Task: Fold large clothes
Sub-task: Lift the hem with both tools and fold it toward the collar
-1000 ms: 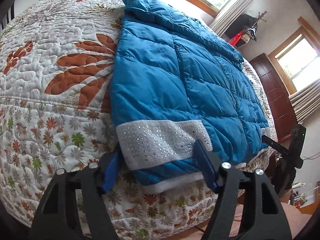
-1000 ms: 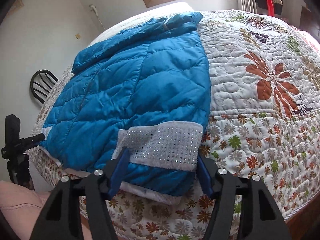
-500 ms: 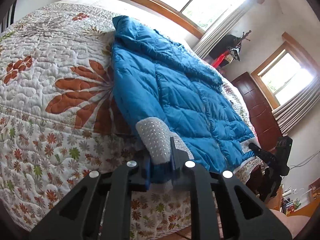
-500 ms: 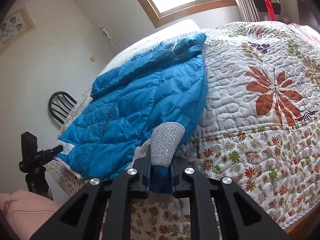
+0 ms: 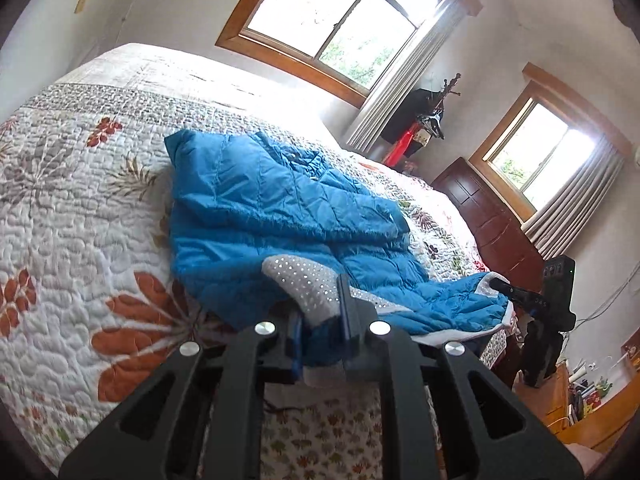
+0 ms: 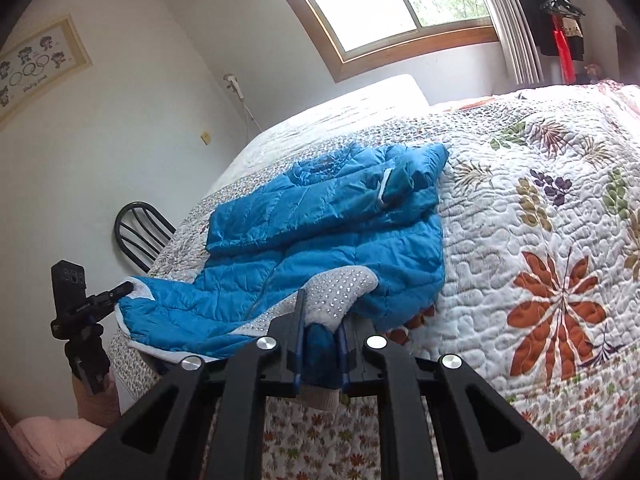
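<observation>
Blue jacket (image 5: 280, 208) lies on the quilted bed (image 5: 80, 220), hem corners raised off the near edge. Left gripper (image 5: 320, 336) clamps one corner at the sequined white band (image 5: 308, 284); right gripper (image 6: 320, 354) clamps the other. Open quilt on both sides. Chair (image 6: 140, 232) beside the bed.

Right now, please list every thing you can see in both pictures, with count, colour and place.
jacket: one, blue with grey studded hem corners, on the bed
quilt: one, white with orange flowers, covers the bed
windows: two, wooden frames, behind the bed
curtains: grey-white, beside the windows
chair: one, black, beside the bed
picture: one, framed, on the wall
left gripper: black, shut on a hem corner
right gripper: black, shut on the other corner
</observation>
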`<move>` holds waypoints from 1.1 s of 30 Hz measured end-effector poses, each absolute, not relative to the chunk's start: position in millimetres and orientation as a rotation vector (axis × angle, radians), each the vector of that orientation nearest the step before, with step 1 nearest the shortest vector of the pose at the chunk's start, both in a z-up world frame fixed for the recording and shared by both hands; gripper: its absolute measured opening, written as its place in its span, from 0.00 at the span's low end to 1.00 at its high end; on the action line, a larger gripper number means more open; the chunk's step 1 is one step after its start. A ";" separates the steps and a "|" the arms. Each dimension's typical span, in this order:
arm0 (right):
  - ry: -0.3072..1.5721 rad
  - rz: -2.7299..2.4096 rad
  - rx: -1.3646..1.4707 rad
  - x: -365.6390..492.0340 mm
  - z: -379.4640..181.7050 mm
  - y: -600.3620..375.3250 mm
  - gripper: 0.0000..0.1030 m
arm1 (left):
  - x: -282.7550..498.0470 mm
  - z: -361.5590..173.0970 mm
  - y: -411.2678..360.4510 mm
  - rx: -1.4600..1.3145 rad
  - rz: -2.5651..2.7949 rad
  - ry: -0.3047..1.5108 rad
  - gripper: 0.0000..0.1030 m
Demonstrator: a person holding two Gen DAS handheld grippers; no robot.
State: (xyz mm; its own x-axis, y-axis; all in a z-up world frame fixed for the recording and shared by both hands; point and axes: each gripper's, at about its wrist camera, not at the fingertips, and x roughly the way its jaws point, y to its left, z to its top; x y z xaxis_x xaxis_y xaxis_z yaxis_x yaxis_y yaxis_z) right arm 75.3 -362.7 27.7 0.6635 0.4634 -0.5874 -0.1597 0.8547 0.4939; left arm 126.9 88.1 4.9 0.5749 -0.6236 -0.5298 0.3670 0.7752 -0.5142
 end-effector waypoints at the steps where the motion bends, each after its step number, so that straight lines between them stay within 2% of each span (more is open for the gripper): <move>1: 0.770 0.368 0.430 84.9 31.8 -363.6 0.12 | 136.6 9.0 86.8 -0.365 -0.595 0.753 0.12; 10: 0.848 0.381 0.523 190.9 36.0 -378.9 0.12 | 234.0 16.0 81.8 -0.416 -0.570 0.779 0.13; 21: 1.030 0.329 0.630 304.0 -26.8 -390.3 0.12 | 342.0 -30.0 69.8 -0.477 -0.481 0.946 0.13; 28: 1.088 0.301 0.664 337.1 -69.7 -394.6 0.12 | 384.6 -79.3 73.4 -0.528 -0.434 1.032 0.14; 33: 1.084 0.326 0.686 336.8 -76.8 -398.4 0.14 | 387.1 -84.9 74.0 -0.520 -0.446 1.019 0.16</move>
State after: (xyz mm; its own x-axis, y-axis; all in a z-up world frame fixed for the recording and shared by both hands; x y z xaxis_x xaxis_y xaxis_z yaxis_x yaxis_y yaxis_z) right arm 336.8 -398.4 -76.8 0.4473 0.5595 -0.6977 0.0817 0.7513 0.6549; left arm 387.1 74.0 -84.9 0.4550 -0.5751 -0.6799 0.1086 0.7936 -0.5986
